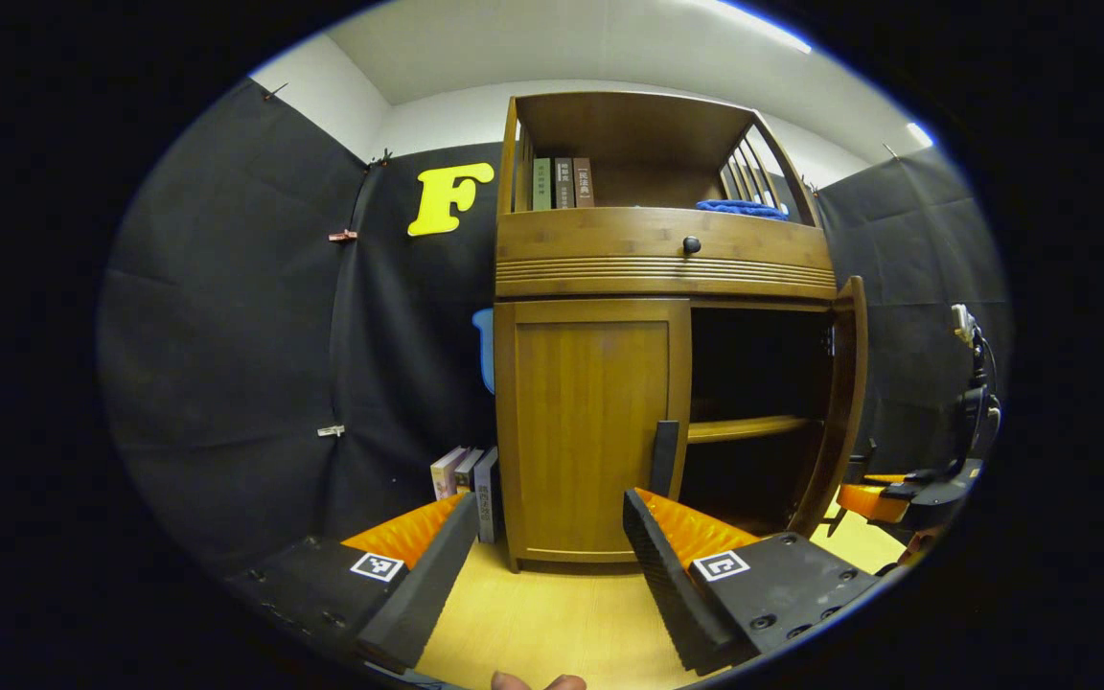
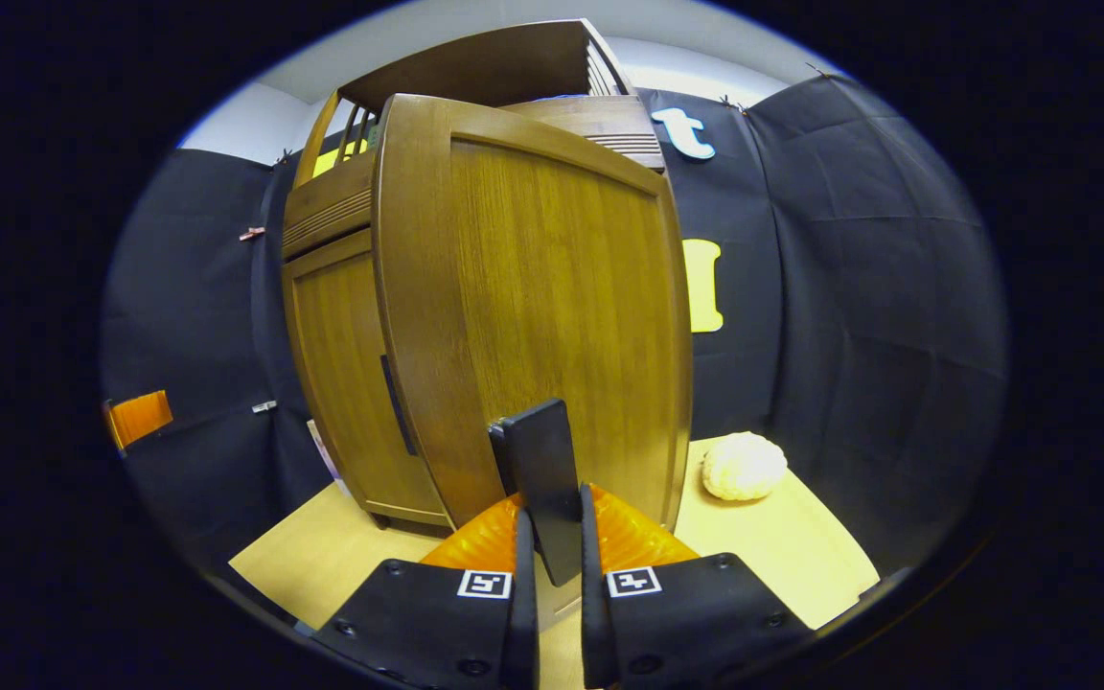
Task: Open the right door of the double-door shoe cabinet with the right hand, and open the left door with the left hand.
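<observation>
Black cloth booth, pale yellow wooden floor (image 1: 552,613), white ceiling above. Nearest in the left gripper view, left gripper (image 1: 550,551) spread wide, holding nothing, poised low in front of the tall brown wooden shoe cabinet (image 1: 657,259). Just beyond its fingers, closed left door (image 1: 592,431) with a flat black handle (image 1: 664,458) on its inner edge, by the dark opening. Swung-out right door (image 1: 844,402) edge-on at the cabinet's right side, a shelf (image 1: 748,427) bared inside. Farther right, right gripper (image 1: 883,498) at that door. In the right gripper view, right gripper (image 2: 552,537) pinching the door's black slab handle (image 2: 540,479), both fingers pressed on it, the right door (image 2: 533,316) broad ahead. Cream knobbly ball (image 2: 744,466) on the floor near the cabinet's right corner. Books (image 1: 562,184) and a blue cloth (image 1: 742,207) on the top shelf, more books (image 1: 466,474) standing by the cabinet's left foot.

Likely risks: left fingers missing the thin handle and scraping the door face; pulling off the hinge arc and slipping free.
</observation>
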The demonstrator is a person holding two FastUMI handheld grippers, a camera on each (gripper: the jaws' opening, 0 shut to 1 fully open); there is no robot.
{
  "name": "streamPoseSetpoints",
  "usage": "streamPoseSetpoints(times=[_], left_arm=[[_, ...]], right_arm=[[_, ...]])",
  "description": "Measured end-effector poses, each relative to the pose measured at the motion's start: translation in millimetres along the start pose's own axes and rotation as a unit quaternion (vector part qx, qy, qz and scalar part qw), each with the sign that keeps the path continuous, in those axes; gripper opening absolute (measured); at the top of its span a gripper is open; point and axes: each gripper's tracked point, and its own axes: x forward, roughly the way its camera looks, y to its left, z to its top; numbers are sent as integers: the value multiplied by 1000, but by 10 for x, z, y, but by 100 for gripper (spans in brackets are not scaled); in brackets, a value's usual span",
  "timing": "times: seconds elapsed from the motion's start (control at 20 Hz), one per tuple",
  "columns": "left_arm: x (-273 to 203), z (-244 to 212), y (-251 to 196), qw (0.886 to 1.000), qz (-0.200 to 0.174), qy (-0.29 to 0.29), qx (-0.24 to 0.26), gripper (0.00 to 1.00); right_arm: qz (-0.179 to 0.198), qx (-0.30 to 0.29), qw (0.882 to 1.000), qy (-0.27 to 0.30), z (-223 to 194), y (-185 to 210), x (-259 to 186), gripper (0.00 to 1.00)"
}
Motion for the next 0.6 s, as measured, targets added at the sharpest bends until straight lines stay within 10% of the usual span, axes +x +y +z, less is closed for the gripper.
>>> streamPoseSetpoints(times=[0.6], left_arm=[[-87,23,-594,1000,-13,5,2,94]], right_arm=[[-9,-12,1000,2,84,-580,-304,20]])
